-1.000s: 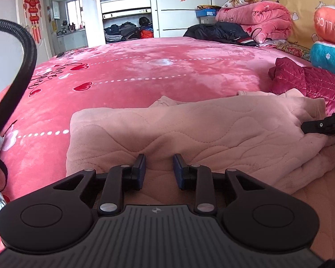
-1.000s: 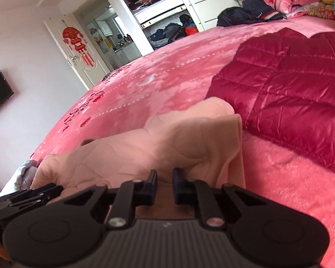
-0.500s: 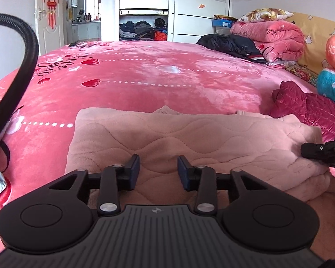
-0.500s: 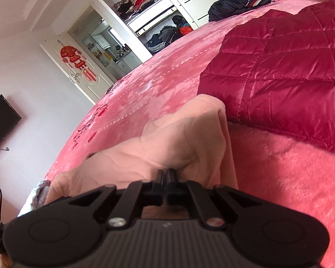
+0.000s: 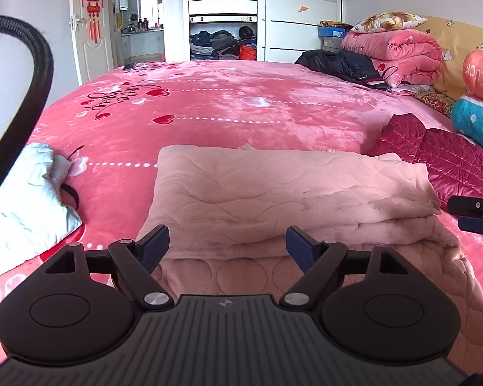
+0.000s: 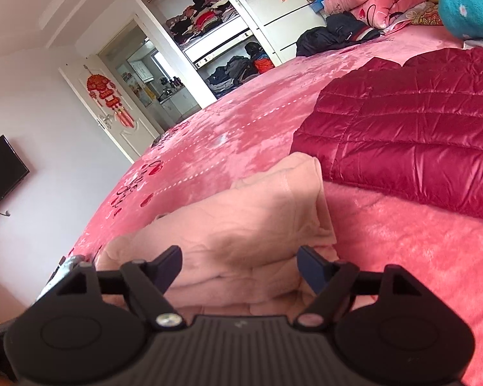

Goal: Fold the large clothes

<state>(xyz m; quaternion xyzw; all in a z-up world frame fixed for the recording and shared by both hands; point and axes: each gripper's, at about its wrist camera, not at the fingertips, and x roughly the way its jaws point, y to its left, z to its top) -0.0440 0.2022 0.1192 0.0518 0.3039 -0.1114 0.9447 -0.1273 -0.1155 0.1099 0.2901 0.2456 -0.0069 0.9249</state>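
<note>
Over on the left a pale grey padded garment point(image 5: 22, 199) lies crumpled at the bed's edge, with a black ribbed hose point(image 5: 32, 74) arching above it. Next comes the left gripper point(image 5: 227, 244), its blue-tipped jaws just swung wide apart and nothing caught between them; it hangs over the near hem of the pale pink quilted fleece garment point(image 5: 289, 193), which sits in the middle of the bed folded into a thick, layered bundle. Further right, the right gripper point(image 6: 240, 265) has likewise just let its jaws spread, empty, above the bundle's right end.

I'd say the fold has just been laid down and let go. To finish it well, both grippers should lift clear without snagging the top layer, then press the loose right-hand edges flush, as the lower layers poke out there.

Rightmost, a dark red quilted down jacket point(image 6: 418, 135) lies spread just beside the bundle. Everything rests on a plush pink heart-printed bedspread point(image 5: 209, 96); behind stand an open white wardrobe point(image 5: 222, 13) stuffed with clothes and a door with a red hanging ornament point(image 5: 93, 3).
</note>
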